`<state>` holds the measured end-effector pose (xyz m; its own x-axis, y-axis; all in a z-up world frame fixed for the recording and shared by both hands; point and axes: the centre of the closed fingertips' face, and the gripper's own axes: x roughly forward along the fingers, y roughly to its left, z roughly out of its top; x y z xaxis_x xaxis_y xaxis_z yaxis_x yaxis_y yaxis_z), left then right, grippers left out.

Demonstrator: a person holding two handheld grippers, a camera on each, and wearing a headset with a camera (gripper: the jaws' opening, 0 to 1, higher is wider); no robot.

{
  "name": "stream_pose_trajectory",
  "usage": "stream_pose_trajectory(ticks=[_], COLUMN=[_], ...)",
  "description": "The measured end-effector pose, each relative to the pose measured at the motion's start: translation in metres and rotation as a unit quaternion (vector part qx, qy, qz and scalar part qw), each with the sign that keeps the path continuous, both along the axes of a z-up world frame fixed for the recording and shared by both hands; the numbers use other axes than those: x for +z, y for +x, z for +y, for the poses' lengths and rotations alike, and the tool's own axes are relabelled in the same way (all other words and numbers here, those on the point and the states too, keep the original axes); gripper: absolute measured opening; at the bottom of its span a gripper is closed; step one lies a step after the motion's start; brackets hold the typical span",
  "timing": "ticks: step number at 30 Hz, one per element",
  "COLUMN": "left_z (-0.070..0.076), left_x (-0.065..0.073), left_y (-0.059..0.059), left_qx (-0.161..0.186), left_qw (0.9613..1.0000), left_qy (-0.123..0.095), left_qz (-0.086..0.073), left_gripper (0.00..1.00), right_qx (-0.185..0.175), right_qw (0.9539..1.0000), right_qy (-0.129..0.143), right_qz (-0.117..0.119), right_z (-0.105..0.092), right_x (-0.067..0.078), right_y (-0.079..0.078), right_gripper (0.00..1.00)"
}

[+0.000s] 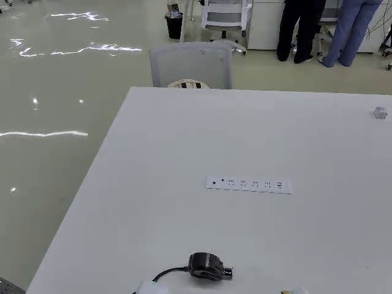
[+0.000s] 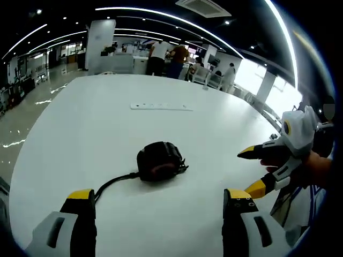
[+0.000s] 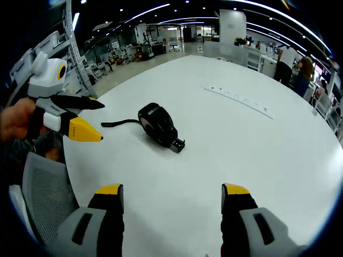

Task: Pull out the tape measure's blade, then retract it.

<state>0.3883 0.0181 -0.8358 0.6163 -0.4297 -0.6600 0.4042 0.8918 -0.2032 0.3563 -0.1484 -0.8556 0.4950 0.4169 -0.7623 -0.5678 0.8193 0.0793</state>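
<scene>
Flanks of the dense-looking, slick black plastic tape measure (image 2: 159, 160) suit clamping, I judge; my left gripper (image 2: 159, 195) and right gripper (image 3: 172, 189) gape wide.

A white power strip (image 1: 248, 184) lies central on the bench (image 1: 177, 135); a grey chair (image 1: 191, 64) stands at its far edge.

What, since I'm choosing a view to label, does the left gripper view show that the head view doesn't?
Left gripper view: the left gripper, jaws open, plus the right gripper, also open, held in a hand. Head view: a grey mesh chair at the far edge of the table. Both: the tape measure, the power strip and the table.
</scene>
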Motion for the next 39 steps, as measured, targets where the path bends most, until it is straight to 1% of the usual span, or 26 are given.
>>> stream_pose_trajectory(ticks=[1, 4, 5, 7, 9, 10, 11, 13, 15, 18, 20, 22, 23, 24, 26, 28, 29, 30, 31, 32, 33, 34, 35, 37, 38, 39], left_z=[-0.001, -0.002, -0.003, -0.004, -0.008, -0.009, -0.009, -0.010, -0.011, -0.014, -0.015, -0.018, -0.017, -0.018, -0.021, -0.020, -0.020, -0.020, -0.021, -0.021, -0.021, -0.022, -0.023, -0.024, -0.025, -0.026], left_x=[0.001, 0.000, -0.001, -0.003, -0.002, -0.003, -0.004, -0.005, -0.008, -0.009, -0.011, -0.011, -0.014, -0.014, -0.012, -0.013, -0.013, -0.013, -0.012, -0.013, -0.013, -0.012, -0.012, -0.014, -0.014, -0.014], left_y=[0.003, 0.008, 0.011, 0.013, 0.018, 0.020, 0.022, 0.025, 0.027, 0.030, 0.032, 0.035, 0.036, 0.038, 0.042, 0.045, 0.047, 0.047, 0.049, 0.050, 0.050, 0.050, 0.052, 0.051, 0.052, 0.053], left_qx=[-0.005, -0.016, -0.023, -0.032, -0.051, -0.055, -0.063, -0.072, -0.085, -0.096, -0.108, -0.124, -0.133, -0.142, -0.153, -0.163, -0.170, -0.177, -0.182, -0.187, -0.198, -0.202, -0.212, -0.229, -0.231, -0.246], left_qw=[1.0000, 0.9998, 0.9997, 0.9994, 0.9984, 0.9982, 0.9976, 0.9969, 0.9958, 0.9948, 0.9933, 0.9912, 0.9897, 0.9882, 0.9864, 0.9844, 0.9824, 0.9809, 0.9794, 0.9787, 0.9763, 0.9751, 0.9724, 0.9682, 0.9671, 0.9618], left_qy=[0.002, 0.002, 0.006, 0.009, 0.004, 0.006, 0.013, 0.012, 0.019, 0.018, 0.027, 0.029, 0.038, 0.041, 0.037, 0.045, 0.052, 0.057, 0.056, 0.056, 0.058, 0.059, 0.062, 0.067, 0.070, 0.081], left_qz=[-0.004, -0.008, -0.011, -0.011, -0.022, -0.024, -0.027, -0.030, -0.029, -0.031, -0.030, -0.037, -0.037, -0.040, -0.049, -0.051, -0.058, -0.058, -0.066, -0.065, -0.066, -0.069, -0.076, -0.076, -0.080, -0.088], left_gripper=[0.96, 0.96, 0.96, 0.96, 0.96, 0.96, 0.96, 0.96, 0.96, 0.96, 0.96, 0.96, 0.96, 0.95, 0.95, 0.95, 0.95, 0.94, 0.94, 0.94, 0.93, 0.93, 0.93, 0.90, 0.90, 0.90], right_qx=[0.004, 0.017, 0.021, 0.028, 0.040, 0.044, 0.053, 0.073, 0.079, 0.087, 0.096, 0.107, 0.115, 0.122, 0.135, 0.149, 0.157, 0.160, 0.168, 0.173, 0.180, 0.185, 0.187, 0.197, 0.200, 0.206], right_qw=[1.0000, 0.9998, 0.9997, 0.9995, 0.9990, 0.9988, 0.9983, 0.9962, 0.9960, 0.9952, 0.9945, 0.9933, 0.9923, 0.9915, 0.9895, 0.9867, 0.9851, 0.9846, 0.9831, 0.9821, 0.9805, 0.9795, 0.9794, 0.9774, 0.9767, 0.9754], right_qy=[-0.002, -0.006, -0.010, -0.013, -0.015, -0.018, -0.021, -0.039, -0.037, -0.038, -0.037, -0.039, -0.041, -0.042, -0.048, -0.060, -0.063, -0.063, -0.064, -0.067, -0.069, -0.068, -0.067, -0.068, -0.068, -0.071], right_qz=[-0.001, -0.005, -0.006, -0.006, -0.009, -0.011, -0.014, -0.027, -0.022, -0.022, -0.019, -0.019, -0.018, -0.019, -0.021, -0.026, -0.029, -0.030, -0.033, -0.035, -0.039, -0.040, -0.038, -0.036, -0.035, -0.035], right_z=[0.001, 0.001, 0.001, 0.001, 0.003, 0.003, 0.003, 0.002, 0.005, 0.008, 0.011, 0.015, 0.017, 0.018, 0.020, 0.020, 0.021, 0.022, 0.023, 0.023, 0.024, 0.025, 0.026, 0.027, 0.028, 0.028], right_x=[0.000, -0.003, -0.004, -0.007, -0.008, -0.008, -0.009, -0.012, -0.015, -0.018, -0.022, -0.025, -0.027, -0.029, -0.031, -0.033, -0.033, -0.033, -0.033, -0.033, -0.032, -0.033, -0.035, -0.036, -0.037, -0.039], right_y=[0.002, 0.008, 0.010, 0.013, 0.016, 0.018, 0.019, 0.024, 0.025, 0.028, 0.030, 0.032, 0.033, 0.034, 0.037, 0.040, 0.042, 0.043, 0.045, 0.047, 0.049, 0.050, 0.052, 0.053, 0.053, 0.054], right_gripper=[0.76, 0.75, 0.75, 0.75, 0.74, 0.73, 0.72, 0.68, 0.67, 0.68, 0.69, 0.69, 0.68, 0.68, 0.66, 0.63, 0.62, 0.61, 0.61, 0.60, 0.59, 0.58, 0.58, 0.58, 0.58, 0.58])
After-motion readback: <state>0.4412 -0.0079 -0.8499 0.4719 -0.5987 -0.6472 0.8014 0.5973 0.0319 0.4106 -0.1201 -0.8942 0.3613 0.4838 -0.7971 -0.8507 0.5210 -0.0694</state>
